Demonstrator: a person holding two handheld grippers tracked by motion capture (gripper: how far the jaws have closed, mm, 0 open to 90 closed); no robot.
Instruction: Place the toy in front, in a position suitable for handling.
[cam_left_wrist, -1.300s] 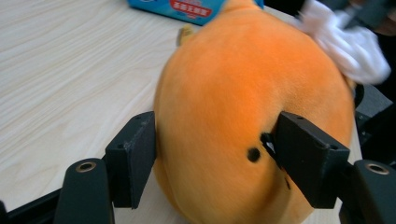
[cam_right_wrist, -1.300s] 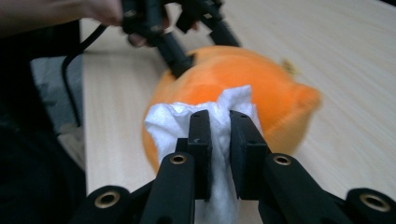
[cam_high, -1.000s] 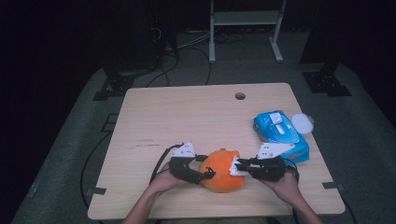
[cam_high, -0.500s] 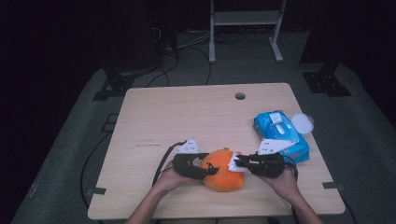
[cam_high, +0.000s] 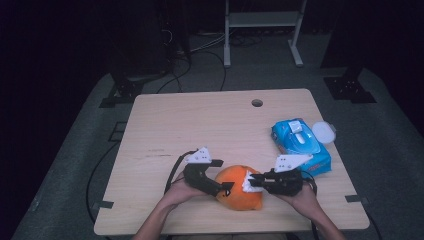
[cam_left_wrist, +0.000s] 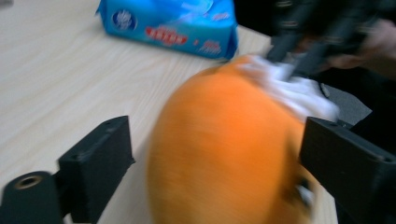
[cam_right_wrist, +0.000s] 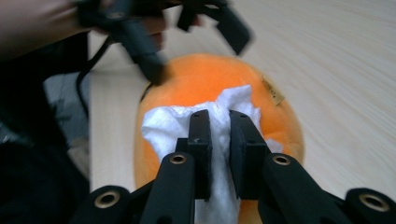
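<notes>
At the near edge of a pale wooden table (cam_high: 220, 125), a person's two hands work on an orange plush toy (cam_high: 239, 188) that lies just right of the middle of that edge. The right gripper (cam_high: 251, 183), coming in from the toy's right side, is clamped on a crumpled white wipe (cam_right_wrist: 219, 140) and holds it against the toy's upper surface; in the right gripper view the wipe bulges out on both sides of the nearly closed jaws. The left gripper (cam_high: 226, 189) reaches in from the toy's left side. Its jaws have just been opening and now stand wide, one on each flank of the toy with a visible gap, so nothing is gripped; the left gripper view is blurred, but the orange body plainly sits between the two black jaws without being pressed. Farther back, near the table's right edge, lies a blue pack of wet wipes (cam_high: 301, 145), and a small white round lid (cam_high: 324, 132) rests just beside the pack, at that edge. A round cable hole (cam_high: 257, 103) is cut near the far edge.
</notes>
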